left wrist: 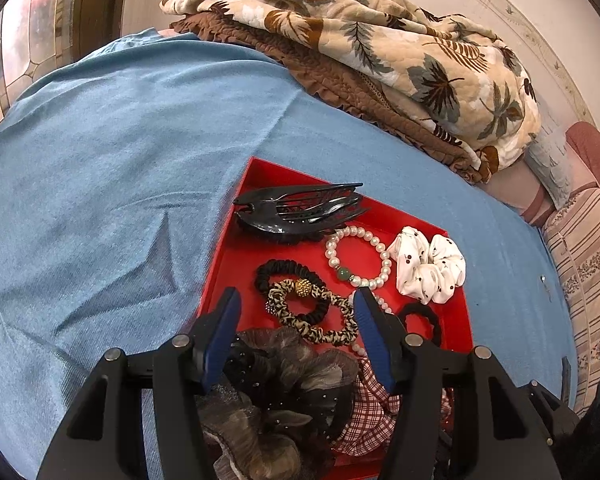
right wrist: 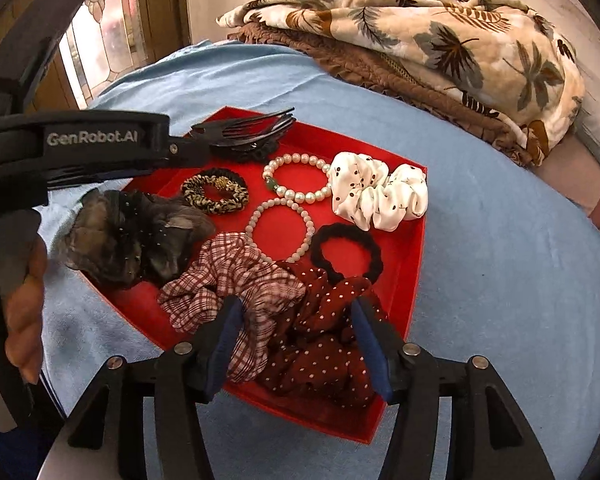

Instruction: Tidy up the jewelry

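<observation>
The lower edge of the left wrist view cuts off the dark gauze scrunchie [left wrist: 276, 396] and the checked scrunchie [left wrist: 374, 408], and the near corner of the red tray [left wrist: 220, 264] is hidden behind them. The left gripper [left wrist: 296, 300] has its jaws roughly half open, standing over the leopard-print hair tie [left wrist: 320, 320] and gripping nothing. In the right wrist view the right gripper [right wrist: 296, 308] has jaws about half open too; the checked scrunchie [right wrist: 228, 292] and the dark red dotted scrunchie [right wrist: 324, 344] lie between them, but whether the pads [right wrist: 230, 324] press on the cloth is hard to tell. A hand [right wrist: 22, 308] at the left edge, only partly seen, holds the left gripper's handle.

Farther in the tray lie a plain bead bracelet [right wrist: 280, 228], a black hair tie [right wrist: 346, 250], a pearl bracelet with a green bead [left wrist: 358, 258], a white dotted scrunchie [left wrist: 428, 264], and at the far corner a black claw clip [left wrist: 300, 212]. The tray rests on a blue sheet [left wrist: 120, 160] on the bed, with a leaf-patterned quilt [left wrist: 380, 48] folded beyond.
</observation>
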The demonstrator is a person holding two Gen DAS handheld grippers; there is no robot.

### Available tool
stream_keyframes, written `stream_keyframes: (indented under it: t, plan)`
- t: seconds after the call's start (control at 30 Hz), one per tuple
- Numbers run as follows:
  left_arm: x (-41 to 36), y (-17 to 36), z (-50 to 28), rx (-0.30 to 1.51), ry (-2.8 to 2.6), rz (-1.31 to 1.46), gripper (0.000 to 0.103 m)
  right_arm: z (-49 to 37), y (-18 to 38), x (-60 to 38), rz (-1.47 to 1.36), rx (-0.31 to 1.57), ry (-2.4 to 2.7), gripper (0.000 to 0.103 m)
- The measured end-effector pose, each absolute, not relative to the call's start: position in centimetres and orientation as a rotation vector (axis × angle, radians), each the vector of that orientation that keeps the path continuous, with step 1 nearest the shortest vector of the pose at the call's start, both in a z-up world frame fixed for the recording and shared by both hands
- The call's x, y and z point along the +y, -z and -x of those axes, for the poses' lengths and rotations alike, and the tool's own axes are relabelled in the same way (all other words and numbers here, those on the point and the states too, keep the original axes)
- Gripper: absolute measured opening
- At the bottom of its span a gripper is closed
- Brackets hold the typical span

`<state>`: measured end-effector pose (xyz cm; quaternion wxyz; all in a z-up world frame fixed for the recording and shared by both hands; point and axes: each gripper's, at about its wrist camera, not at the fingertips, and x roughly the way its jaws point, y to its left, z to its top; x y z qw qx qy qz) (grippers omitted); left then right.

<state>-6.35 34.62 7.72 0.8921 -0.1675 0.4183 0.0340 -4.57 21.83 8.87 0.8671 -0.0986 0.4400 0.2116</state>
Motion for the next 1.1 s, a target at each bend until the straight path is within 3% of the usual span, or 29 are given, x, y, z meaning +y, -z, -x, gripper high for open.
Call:
stream_keyframes:
  t: [0.6,0.93,1.1]
  plan:
    - [33.5,-8.2,7.4,0.834,-0.056,0.303,0.060,6.1,-11.2,18.9,0.046,0.900,-0.392,0.069]
    - [31.9,-10.5,9.8,0.631,-0.154,0.189,0.076,6.8,-11.6,15.9,-0.004,0.895,-0.351,0.071]
    - [30.9,-10.4,10.5,0.578,-0.212,0.138,0.077,7.6,-11.6,14.3,-0.028,0.896,-0.342,0.071]
